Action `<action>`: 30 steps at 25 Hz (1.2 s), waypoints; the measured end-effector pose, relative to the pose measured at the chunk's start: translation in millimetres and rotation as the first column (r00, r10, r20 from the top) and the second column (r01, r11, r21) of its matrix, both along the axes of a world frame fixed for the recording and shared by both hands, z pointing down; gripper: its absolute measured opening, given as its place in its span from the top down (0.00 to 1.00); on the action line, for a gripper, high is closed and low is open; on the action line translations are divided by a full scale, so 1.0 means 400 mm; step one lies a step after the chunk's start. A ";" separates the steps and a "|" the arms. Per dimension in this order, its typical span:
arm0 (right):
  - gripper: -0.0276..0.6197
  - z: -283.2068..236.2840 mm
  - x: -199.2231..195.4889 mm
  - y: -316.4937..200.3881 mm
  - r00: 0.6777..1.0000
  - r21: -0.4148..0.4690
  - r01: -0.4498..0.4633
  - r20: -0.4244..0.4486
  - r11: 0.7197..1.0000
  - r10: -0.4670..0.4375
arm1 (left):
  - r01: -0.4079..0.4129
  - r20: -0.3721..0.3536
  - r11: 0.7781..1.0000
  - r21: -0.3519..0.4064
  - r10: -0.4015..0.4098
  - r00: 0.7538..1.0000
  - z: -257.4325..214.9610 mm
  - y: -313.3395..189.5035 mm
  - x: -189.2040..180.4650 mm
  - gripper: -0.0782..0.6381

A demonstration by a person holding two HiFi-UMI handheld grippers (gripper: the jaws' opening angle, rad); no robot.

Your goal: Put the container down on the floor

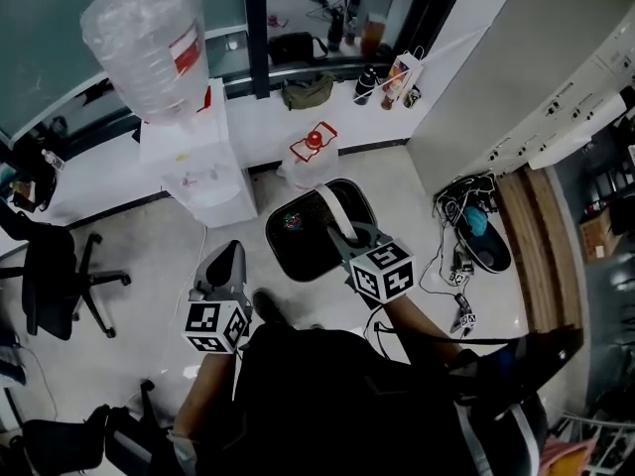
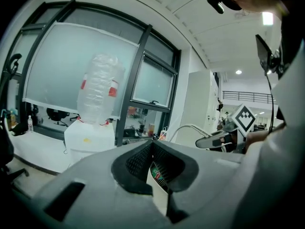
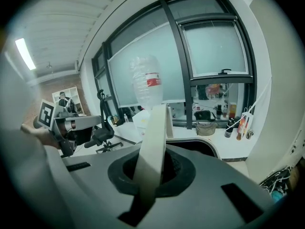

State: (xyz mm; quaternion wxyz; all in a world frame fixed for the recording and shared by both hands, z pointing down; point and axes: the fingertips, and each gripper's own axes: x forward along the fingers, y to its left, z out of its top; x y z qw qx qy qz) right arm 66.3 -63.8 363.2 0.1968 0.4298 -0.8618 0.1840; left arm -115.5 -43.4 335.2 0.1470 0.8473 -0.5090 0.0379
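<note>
A black container (image 1: 303,234) with a pale rim and a white strap handle (image 1: 333,212) is below me, in front of the water dispenser. My right gripper (image 1: 349,242) is shut on that handle, which runs up between its jaws in the right gripper view (image 3: 155,142); the container's rim (image 3: 206,145) shows just behind. Whether the container's bottom touches the floor I cannot tell. My left gripper (image 1: 226,262) is off to the container's left, jaws together with nothing in them. In the left gripper view the tips meet (image 2: 152,141), and the right gripper (image 2: 220,139) shows beyond.
A white water dispenser (image 1: 203,172) with a large clear bottle (image 1: 149,43) stands at the back left. A clear jug with a red cap (image 1: 313,152) sits behind the container. Office chair (image 1: 58,278) at left, a tangle of cables (image 1: 468,228) at right, and my shoe (image 1: 266,305) near the container.
</note>
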 end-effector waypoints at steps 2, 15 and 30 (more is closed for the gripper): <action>0.95 0.002 -0.015 -0.019 1.000 -0.002 0.000 -0.006 1.000 0.000 | -0.006 -0.006 1.000 0.004 0.006 1.000 -0.002 -0.022 -0.014 0.88; 0.95 -0.013 -0.100 -0.120 0.999 0.000 -0.023 -0.039 1.000 0.023 | -0.081 -0.028 0.997 0.002 0.081 0.996 0.004 -0.148 -0.096 0.88; 0.95 0.079 -0.152 -0.255 0.998 -0.048 0.017 -0.056 0.999 -0.020 | -0.102 -0.034 0.994 -0.027 0.101 0.994 0.092 -0.270 -0.158 0.88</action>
